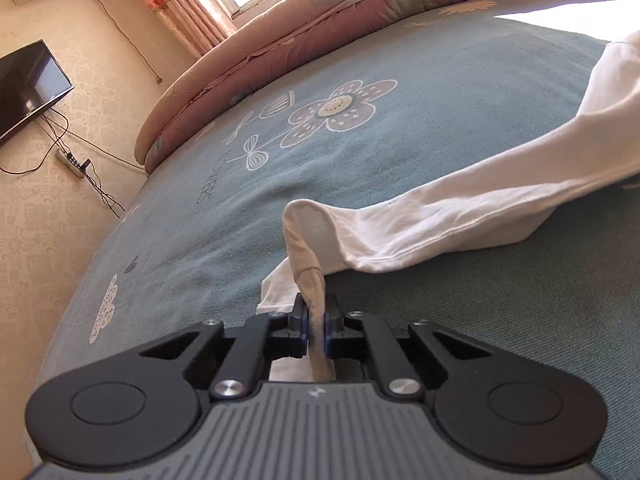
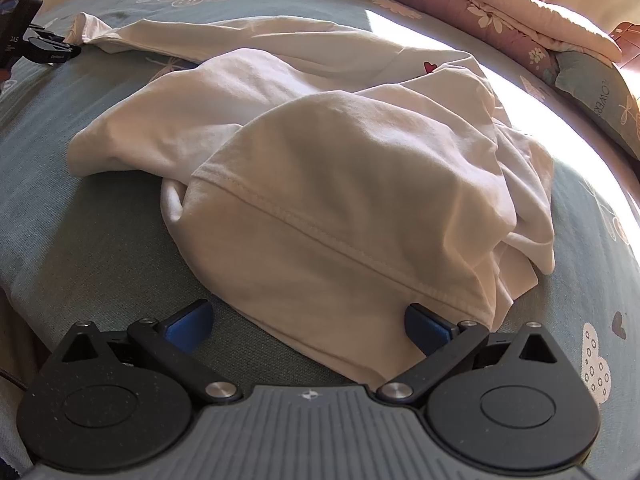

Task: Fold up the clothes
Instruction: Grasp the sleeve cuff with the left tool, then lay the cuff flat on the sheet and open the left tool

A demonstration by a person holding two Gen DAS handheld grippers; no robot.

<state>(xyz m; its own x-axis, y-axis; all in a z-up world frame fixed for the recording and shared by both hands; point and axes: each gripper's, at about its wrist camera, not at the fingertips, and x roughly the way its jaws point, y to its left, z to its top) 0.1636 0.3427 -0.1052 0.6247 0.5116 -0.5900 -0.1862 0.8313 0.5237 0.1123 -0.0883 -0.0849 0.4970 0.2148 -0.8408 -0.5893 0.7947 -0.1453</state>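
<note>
A crumpled white shirt (image 2: 320,168) lay on the blue flowered bed (image 1: 360,160). The left tongs (image 1: 316,316) were clamped on its sleeve cuff; the right tongs (image 2: 308,320) stood apart at its near hem. A pink quilt (image 1: 304,28) lay far behind.

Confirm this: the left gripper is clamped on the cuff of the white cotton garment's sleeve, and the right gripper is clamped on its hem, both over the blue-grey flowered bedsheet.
Wrong about the right gripper: the right wrist view shows it open, jaws wide apart, the white cotton garment's hem lying between them unpinched. The left gripper is clamped on the sleeve cuff, over the blue-grey flowered bedsheet.
</note>
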